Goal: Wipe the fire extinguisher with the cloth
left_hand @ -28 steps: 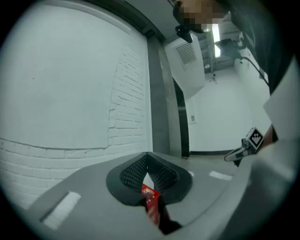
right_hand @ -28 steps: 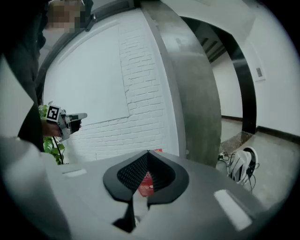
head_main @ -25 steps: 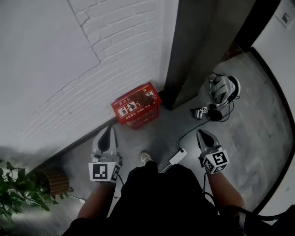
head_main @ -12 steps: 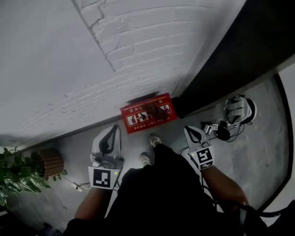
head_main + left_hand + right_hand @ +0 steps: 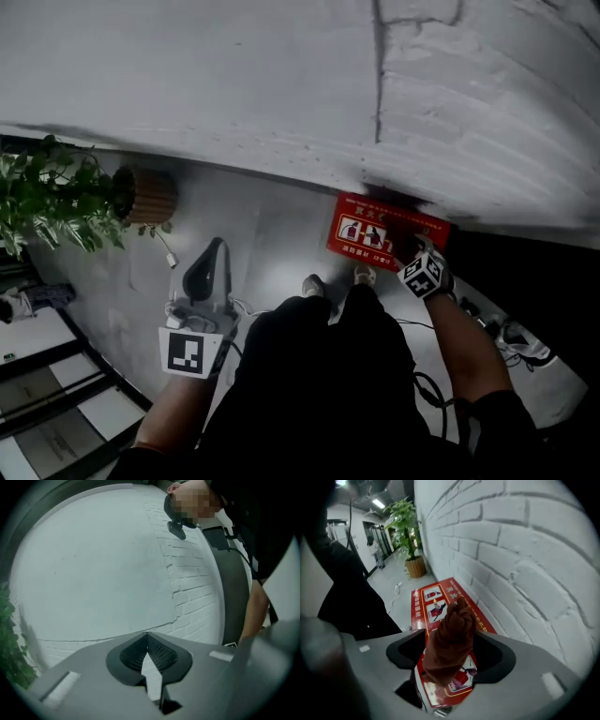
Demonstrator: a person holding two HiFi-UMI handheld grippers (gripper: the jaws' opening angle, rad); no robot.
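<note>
**Right claw.** The right claw [image 5: 451, 641] is pointing steeply down over the red fire extinguisher box [image 5: 436, 603]. Its jaws are standing wide apart and have just been opening. A crumpled brown cloth [image 5: 453, 623] is rising between them. It is sitting on the box lid, over the printed instruction panels. The views are not showing whether the pads are touching the cloth, and no squeeze on it is showing.

In the head view, the right claw [image 5: 405, 251] is reaching over the near right part of the box [image 5: 367, 230], with its marker cube just behind.

**Left claw.** The left claw [image 5: 147, 637] is staying out of the work. Its jaws are meeting at the tips and are carrying nothing. It is facing the white brick wall [image 5: 93, 573]. In the head view, the left claw [image 5: 216, 246] is hanging over bare floor [image 5: 267, 234], well apart from the box.

**Task items.** The box is lying on the floor, with its far edge against the foot of the wall [image 5: 281, 84]. The cloth is resting on top of the box.

**Surroundings.**
- A potted plant [image 5: 47, 192] is standing to the left along the same wall, in a brown pot [image 5: 148, 194].
- The person's shoes [image 5: 315, 284] are standing just short of the box.
</note>
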